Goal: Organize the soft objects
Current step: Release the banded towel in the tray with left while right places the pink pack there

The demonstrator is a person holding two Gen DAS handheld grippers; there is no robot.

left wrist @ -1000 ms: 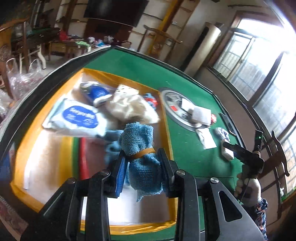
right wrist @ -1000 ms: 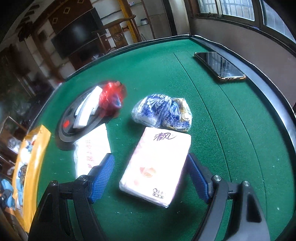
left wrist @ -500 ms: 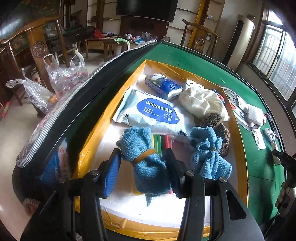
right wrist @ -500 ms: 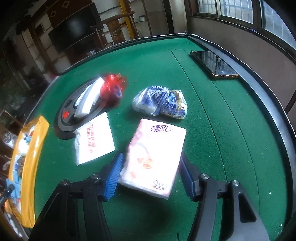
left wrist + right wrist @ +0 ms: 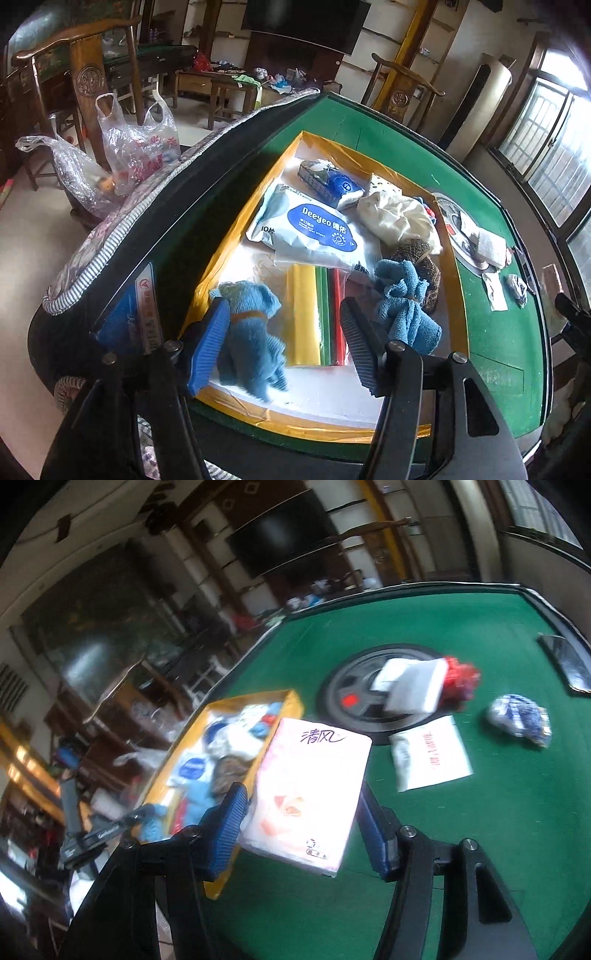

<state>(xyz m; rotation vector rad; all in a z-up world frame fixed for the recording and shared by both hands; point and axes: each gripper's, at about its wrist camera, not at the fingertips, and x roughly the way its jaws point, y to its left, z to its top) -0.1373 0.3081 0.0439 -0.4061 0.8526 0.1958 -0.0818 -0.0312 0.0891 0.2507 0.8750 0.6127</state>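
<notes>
My left gripper (image 5: 282,314) hangs over the near left corner of the yellow-rimmed box (image 5: 236,229), and its jaws are opening. A blue cloth bundle (image 5: 251,343) tied with a band sags between them against the left pad, clear of the right pad. A second blue bundle (image 5: 406,306) lies in the box to the right. My right gripper (image 5: 300,795) is shut on a pink tissue pack (image 5: 310,790), held above the green table beside the box (image 5: 291,701).
The box also holds a wet-wipes pack (image 5: 314,229), a cream cloth (image 5: 399,218) and a brown scrubber (image 5: 421,254). On the felt are a black disc (image 5: 354,701) bearing a white pack (image 5: 410,686), a red item (image 5: 461,675), a flat sachet (image 5: 432,760), a blue-white bag (image 5: 517,716) and a phone (image 5: 569,664).
The left gripper carried the blue bundle to the box's near left corner and spread its jaws. The right gripper closed on the pink pack, lifted it and swung toward the box.
</notes>
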